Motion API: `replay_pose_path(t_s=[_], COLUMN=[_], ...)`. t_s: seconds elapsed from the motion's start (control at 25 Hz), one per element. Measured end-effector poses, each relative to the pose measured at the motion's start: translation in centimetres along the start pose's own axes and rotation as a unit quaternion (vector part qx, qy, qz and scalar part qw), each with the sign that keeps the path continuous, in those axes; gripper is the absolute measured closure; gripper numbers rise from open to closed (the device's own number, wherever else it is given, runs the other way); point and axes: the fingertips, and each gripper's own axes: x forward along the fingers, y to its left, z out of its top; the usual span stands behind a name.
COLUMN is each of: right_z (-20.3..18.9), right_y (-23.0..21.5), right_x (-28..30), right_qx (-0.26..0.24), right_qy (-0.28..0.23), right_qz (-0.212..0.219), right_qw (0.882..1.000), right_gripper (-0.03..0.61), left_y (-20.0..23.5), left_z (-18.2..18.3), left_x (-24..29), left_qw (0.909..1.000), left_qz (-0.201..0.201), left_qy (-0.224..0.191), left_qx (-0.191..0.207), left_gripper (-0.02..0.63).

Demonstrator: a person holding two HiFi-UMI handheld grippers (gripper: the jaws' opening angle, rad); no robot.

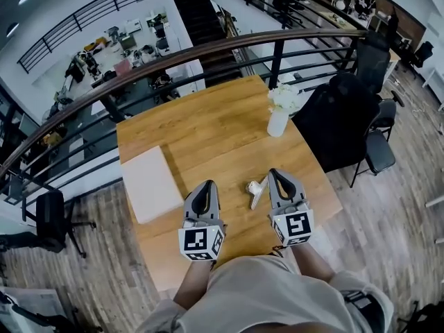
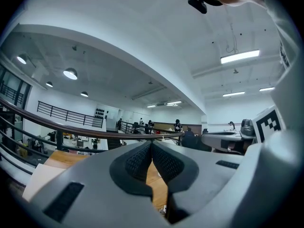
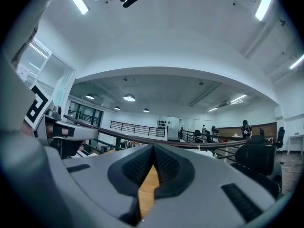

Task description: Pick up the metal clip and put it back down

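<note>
While left tool (image 1: 207,184) and right tool (image 1: 275,173) are pressed together empty, the metal clip (image 1: 256,191) lies between them, alongside the right one.

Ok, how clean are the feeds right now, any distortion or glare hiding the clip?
Head view: fisheye bends the railing, yet the metal clip is clear and evenly lit. Left gripper view: dark rounded corners, the ceiling light glares. Right gripper view: same dark corners, a bright light strip overhead.

Both tools are held level side by side, the left tool (image 1: 205,198) and right tool (image 1: 280,182) each closed and empty.
</note>
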Motion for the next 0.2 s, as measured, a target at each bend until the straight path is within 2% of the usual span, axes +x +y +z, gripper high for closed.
replay_pose_path(t_s=[0.2], right_z=[-0.5], right_y=[-0.8], right_x=[-1.5], right_qx=[0.009], right_qy=[-0.001], right_qz=[-0.010], right_qw=[1.000], right_gripper=[0.552], left_y=[-0.9], left_z=[-0.5], left_x=[-0.7], left_qw=[1.0000], left_qz=[0.002], left_qy=[0.001], left_qx=[0.004], left_gripper=[0.588])
